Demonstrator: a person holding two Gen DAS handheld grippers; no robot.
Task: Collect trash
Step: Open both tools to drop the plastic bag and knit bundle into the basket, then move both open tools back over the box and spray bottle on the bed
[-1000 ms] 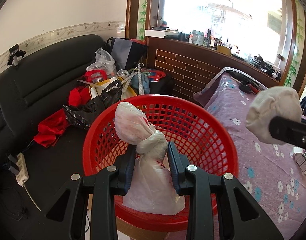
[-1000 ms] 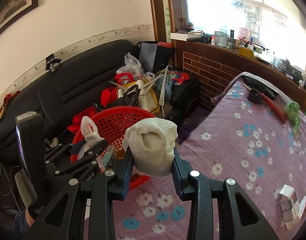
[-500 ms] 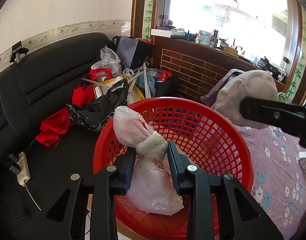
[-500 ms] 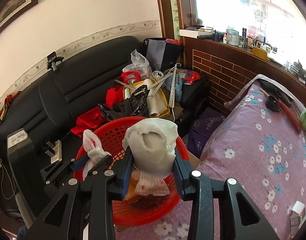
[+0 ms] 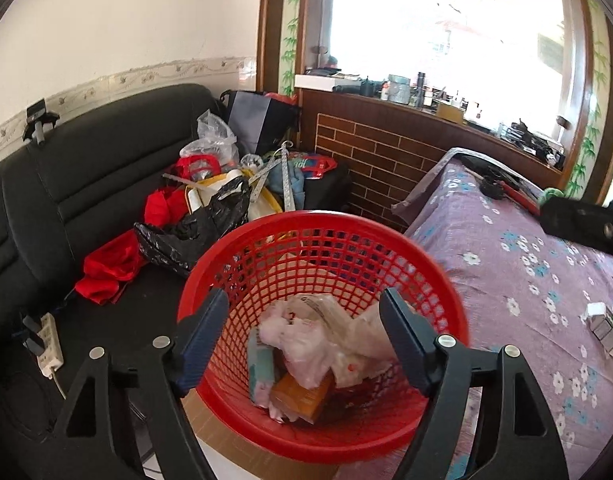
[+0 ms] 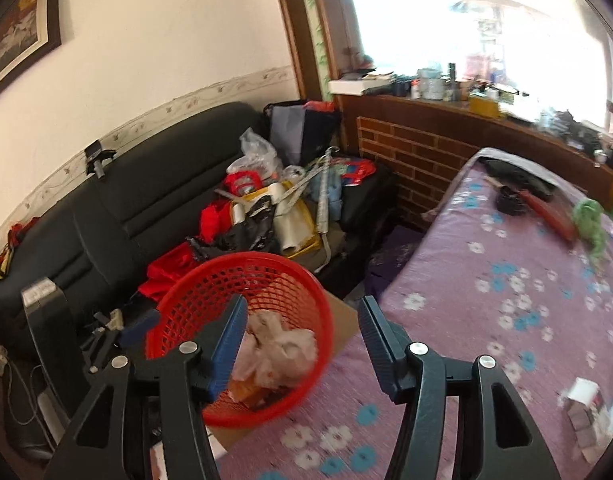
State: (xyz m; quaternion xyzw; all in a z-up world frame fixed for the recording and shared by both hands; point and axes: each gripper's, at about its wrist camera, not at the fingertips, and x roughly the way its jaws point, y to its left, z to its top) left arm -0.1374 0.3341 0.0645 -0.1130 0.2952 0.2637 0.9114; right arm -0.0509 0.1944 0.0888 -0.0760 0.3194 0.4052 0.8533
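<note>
Left wrist view: your left gripper (image 5: 304, 314) hangs spread wide and empty right over the red basket (image 5: 446, 272), with the crumpled white plastic bag (image 5: 306, 344) lying inside, just ahead between the fingers. Over on the right wrist view, your right gripper (image 6: 302, 330) is spread and empty too, the basket (image 6: 210, 276) ahead to its left, the flowered bed (image 6: 506, 280) to its right.

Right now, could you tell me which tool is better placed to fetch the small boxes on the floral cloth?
Probably the right tool: open, empty, over the floral cloth, with the small boxes nearby. The left tool is over the red basket.
</note>
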